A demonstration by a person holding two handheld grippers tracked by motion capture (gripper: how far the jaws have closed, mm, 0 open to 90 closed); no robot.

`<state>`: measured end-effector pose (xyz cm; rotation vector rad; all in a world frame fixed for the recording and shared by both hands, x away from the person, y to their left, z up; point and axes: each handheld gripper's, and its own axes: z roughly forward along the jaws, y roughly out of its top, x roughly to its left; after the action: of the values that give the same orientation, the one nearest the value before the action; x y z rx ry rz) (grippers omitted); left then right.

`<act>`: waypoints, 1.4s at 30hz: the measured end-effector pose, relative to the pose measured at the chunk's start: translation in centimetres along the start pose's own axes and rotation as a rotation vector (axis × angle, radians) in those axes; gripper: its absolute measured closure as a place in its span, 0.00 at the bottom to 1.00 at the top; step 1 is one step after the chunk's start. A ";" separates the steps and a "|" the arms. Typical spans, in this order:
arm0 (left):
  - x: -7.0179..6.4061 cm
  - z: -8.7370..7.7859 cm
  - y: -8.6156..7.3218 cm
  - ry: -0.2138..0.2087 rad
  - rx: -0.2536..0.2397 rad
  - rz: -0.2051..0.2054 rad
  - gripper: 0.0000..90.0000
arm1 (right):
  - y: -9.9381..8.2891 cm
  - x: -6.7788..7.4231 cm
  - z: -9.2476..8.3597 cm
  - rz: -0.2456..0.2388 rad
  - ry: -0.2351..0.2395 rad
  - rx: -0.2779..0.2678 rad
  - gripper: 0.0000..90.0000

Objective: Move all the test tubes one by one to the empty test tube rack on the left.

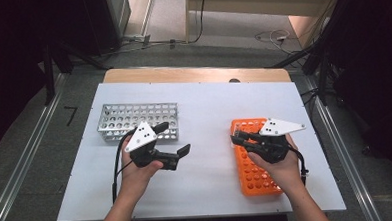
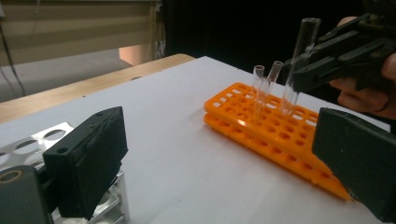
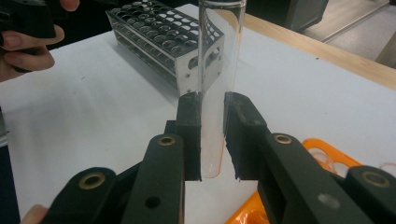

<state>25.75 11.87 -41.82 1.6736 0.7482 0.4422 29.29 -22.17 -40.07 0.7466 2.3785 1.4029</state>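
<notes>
Your right gripper (image 3: 212,140) is pinching a clear glass test tube (image 3: 215,70), both pads pressed flat against its sides, and the tube stands upright between them with its rounded bottom hanging free. In the left gripper view that tube (image 2: 299,65) sits just above the orange rack (image 2: 261,126), its bottom end right over the holes near the far end (can't tell if it's still partly in a hole or clear of it). Two more tubes (image 2: 264,88) stand in the rack just beside it.

Your left gripper (image 1: 173,141) has its jaws spread wide with nothing between them, hovering over the white table (image 1: 204,110) just in front of the metal rack (image 1: 134,118). The two racks sit well apart, metal on your left, orange (image 1: 254,175) on your right under your hand.
</notes>
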 end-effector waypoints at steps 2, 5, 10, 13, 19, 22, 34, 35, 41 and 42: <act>0.0 0.6 0.3 -0.030 0.005 -0.029 0.05 | 0.1 0.0 0.3 -0.002 0.005 0.000 0.82; -0.3 1.5 0.6 -0.065 0.037 -0.060 0.11 | 0.3 0.5 1.2 -0.018 0.020 -0.001 0.83; -1.3 2.1 0.5 -0.081 0.067 -0.038 0.24 | -0.2 1.6 2.7 -0.042 0.050 0.020 0.82; -1.9 2.6 0.4 -0.106 0.097 -0.016 0.32 | -0.5 2.2 3.4 -0.050 0.069 0.035 0.82; -2.2 2.6 0.5 -0.156 0.099 -0.020 0.47 | -0.9 3.7 4.7 -0.105 0.068 0.083 0.83; -2.3 2.6 0.6 -0.176 0.113 -0.025 0.51 | -1.0 4.0 5.0 -0.115 0.074 0.088 0.82; -2.7 3.3 0.6 -0.200 0.199 -0.054 0.68 | -1.1 5.9 6.2 -0.206 0.077 0.125 0.82; -2.7 3.3 0.6 -0.201 0.202 -0.060 0.70 | -1.1 6.0 6.2 -0.214 0.075 0.129 0.83; -2.8 3.6 0.3 -0.201 0.232 -0.052 0.74 | -1.1 6.2 6.4 -0.231 0.078 0.130 0.82; -2.8 3.7 0.3 -0.202 0.238 -0.051 0.75 | -1.1 6.3 6.4 -0.238 0.075 0.133 0.82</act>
<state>26.18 7.25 -42.09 1.8837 0.7122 0.1483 26.81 -14.40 -44.06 0.4295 2.5394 1.2060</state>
